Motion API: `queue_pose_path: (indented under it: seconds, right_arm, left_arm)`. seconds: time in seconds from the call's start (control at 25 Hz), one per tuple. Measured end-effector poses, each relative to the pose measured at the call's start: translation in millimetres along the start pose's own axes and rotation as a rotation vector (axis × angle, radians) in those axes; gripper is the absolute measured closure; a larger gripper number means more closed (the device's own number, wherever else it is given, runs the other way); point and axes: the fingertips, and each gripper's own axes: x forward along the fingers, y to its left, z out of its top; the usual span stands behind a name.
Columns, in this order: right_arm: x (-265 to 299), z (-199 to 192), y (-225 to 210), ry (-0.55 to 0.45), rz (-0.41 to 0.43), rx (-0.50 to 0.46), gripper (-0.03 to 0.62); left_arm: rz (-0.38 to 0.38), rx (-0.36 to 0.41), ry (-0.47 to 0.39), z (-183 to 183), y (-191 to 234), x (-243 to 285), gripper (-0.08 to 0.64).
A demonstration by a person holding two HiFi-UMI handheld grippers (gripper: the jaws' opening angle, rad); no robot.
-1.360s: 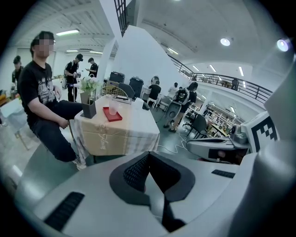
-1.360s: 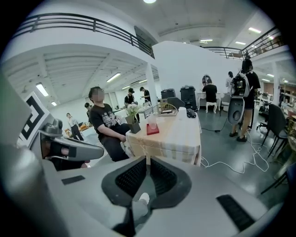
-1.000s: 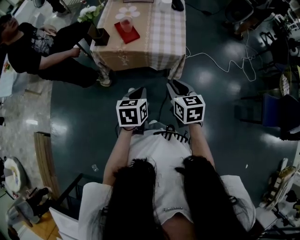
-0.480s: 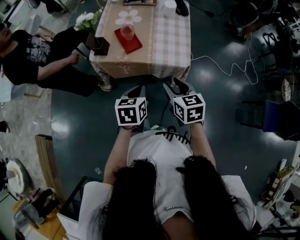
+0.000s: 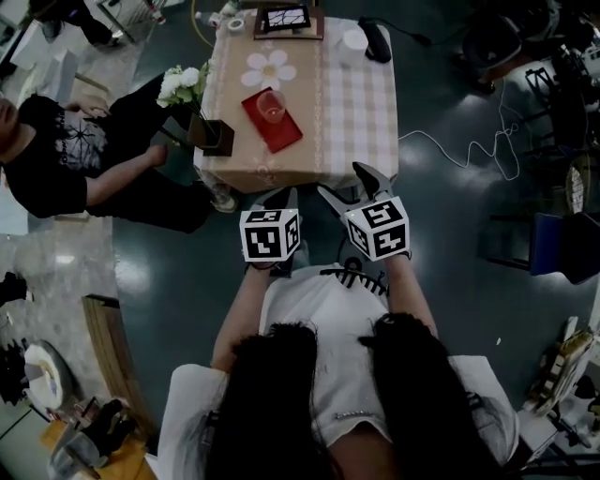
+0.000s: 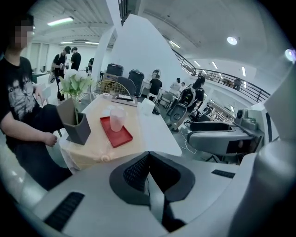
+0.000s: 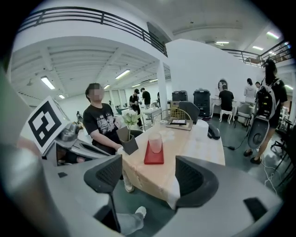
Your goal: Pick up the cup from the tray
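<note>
A clear cup [image 5: 272, 105] stands on a red tray [image 5: 284, 131] near the front left of a checked table [image 5: 356, 103]. Both grippers hang in the air short of the table's near edge. My left gripper [image 5: 280, 196] is shut and empty. The jaws of my right gripper [image 5: 343, 181] are opening, with nothing between them. The left gripper view has the cup [image 6: 117, 119] and tray [image 6: 122, 137] far beyond the closed jaws [image 6: 149, 156]. Between the spread jaws [image 7: 149, 178] in the right gripper view, the cup [image 7: 155, 143] and tray [image 7: 154, 159] lie straight ahead.
A dark vase with white flowers [image 5: 212, 135] stands on the table's left corner. Farther back are a flower-shaped mat [image 5: 269, 67], a framed picture [image 5: 287, 19] and a black object [image 5: 377, 39]. A person in black [image 5: 56, 159] sits left of the table. A cable [image 5: 469, 150] trails over the floor.
The table has drawn nearer and sits lower in the head view. The right gripper's jaws have spread apart. The left gripper stays shut.
</note>
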Motion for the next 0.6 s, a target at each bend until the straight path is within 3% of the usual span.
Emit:
queue_pose_path:
  seconds: [0.24, 0.6]
  right_arm:
    - [49, 34, -1, 0.017, -0.004, -0.063, 0.23]
    - [103, 65, -1, 0.017, 0.013, -0.101, 0.182]
  left_arm:
    - [-0.022, 0.014, 0.006, 39, 34, 18, 0.558]
    - [-0.007, -0.001, 0.035, 52, 73, 33, 0.558]
